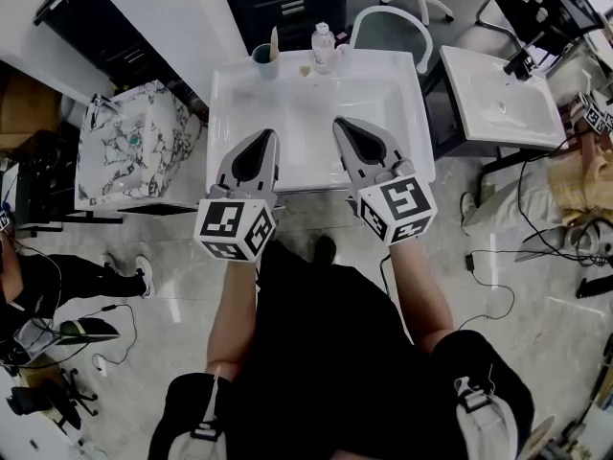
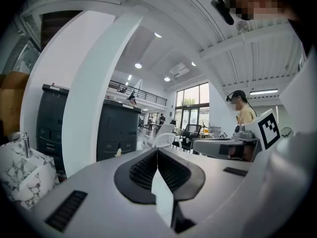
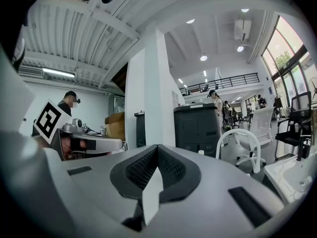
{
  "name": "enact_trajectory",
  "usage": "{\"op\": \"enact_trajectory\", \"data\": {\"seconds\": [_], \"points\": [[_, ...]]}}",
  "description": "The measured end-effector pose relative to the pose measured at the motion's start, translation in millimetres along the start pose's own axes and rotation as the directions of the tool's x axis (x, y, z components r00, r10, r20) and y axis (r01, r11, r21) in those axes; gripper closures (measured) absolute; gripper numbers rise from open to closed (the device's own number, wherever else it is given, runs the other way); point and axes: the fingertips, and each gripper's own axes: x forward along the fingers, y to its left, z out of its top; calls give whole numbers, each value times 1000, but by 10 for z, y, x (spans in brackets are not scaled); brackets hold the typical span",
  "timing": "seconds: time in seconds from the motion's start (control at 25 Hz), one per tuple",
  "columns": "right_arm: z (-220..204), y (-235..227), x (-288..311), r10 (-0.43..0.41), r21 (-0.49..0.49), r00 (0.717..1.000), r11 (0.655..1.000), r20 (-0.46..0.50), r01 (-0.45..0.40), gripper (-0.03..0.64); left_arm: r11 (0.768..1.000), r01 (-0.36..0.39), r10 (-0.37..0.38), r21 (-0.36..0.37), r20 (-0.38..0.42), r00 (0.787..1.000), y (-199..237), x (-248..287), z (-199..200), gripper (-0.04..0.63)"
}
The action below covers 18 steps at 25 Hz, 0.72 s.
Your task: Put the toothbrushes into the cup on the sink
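Note:
A teal cup stands on the back rim of the white sink, with a pale toothbrush upright in it. I hold both grippers side by side above the sink's front edge, pointing toward the back. The left gripper is shut with nothing between its jaws, and so is the right gripper. Both gripper views look level across the room over the shut left gripper and right gripper; neither shows the sink or the cup.
A clear bottle and a small yellowish thing sit on the back rim near the cup. A marble-patterned box stands left of the sink, a second sink right, a white chair behind. Cables lie on the floor.

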Motion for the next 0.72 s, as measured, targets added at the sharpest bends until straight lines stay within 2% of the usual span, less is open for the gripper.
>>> {"op": "enact_trajectory", "data": {"seconds": [0.72], "points": [[-15, 28, 1, 7, -6, 1000, 1000, -8, -7, 586, 1000, 2, -2, -1, -9, 1000, 13, -2, -23, 580]]}}
